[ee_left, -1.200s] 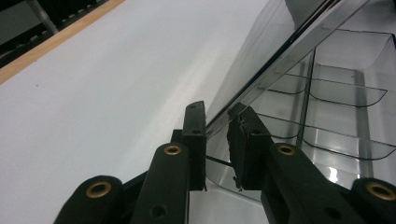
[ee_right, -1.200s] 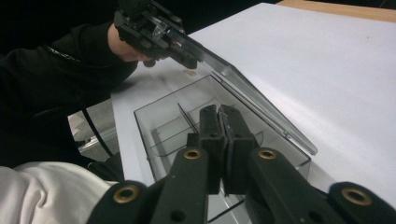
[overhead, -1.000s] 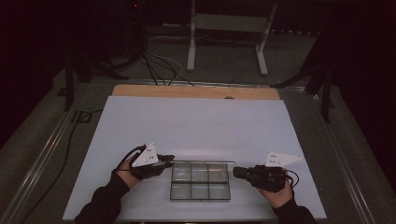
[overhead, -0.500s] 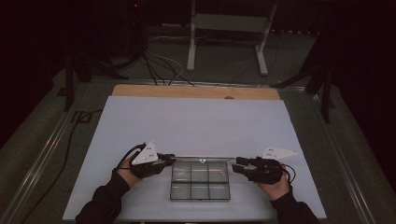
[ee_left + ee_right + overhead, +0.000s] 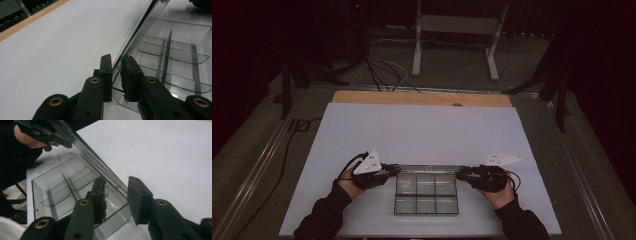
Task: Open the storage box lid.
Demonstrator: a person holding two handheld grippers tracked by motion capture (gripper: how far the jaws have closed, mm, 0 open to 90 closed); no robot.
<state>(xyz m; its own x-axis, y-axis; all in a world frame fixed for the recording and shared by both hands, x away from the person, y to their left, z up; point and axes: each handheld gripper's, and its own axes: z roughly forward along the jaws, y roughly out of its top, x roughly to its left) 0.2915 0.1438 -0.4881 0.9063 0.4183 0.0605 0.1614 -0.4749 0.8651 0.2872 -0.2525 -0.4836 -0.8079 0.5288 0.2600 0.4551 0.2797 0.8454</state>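
Observation:
A clear plastic compartment box [image 5: 426,213] lies on the white table near the front edge, and its clear lid [image 5: 427,167] stands up from the far side. My left gripper [image 5: 397,170] is at the box's far left corner, shut on the lid's end. In the left gripper view the lid [image 5: 142,27] runs between the narrow jaws of that gripper [image 5: 116,67]. My right gripper [image 5: 459,173] is at the far right corner. Its jaws [image 5: 117,180] have just been closing. They stand apart around the lid's other end [image 5: 95,161] and the box's corner, with a gap at one pad.
The white table sheet [image 5: 427,130] stretches wide beyond the box, with a wooden strip [image 5: 422,98] at its far edge. Cables and a metal stand [image 5: 452,35] are on the dark floor behind. The box's compartments [image 5: 180,32] hold nothing.
My right gripper has moved left and slightly down, up to the box's far right corner. The left gripper and the box have stayed in place.

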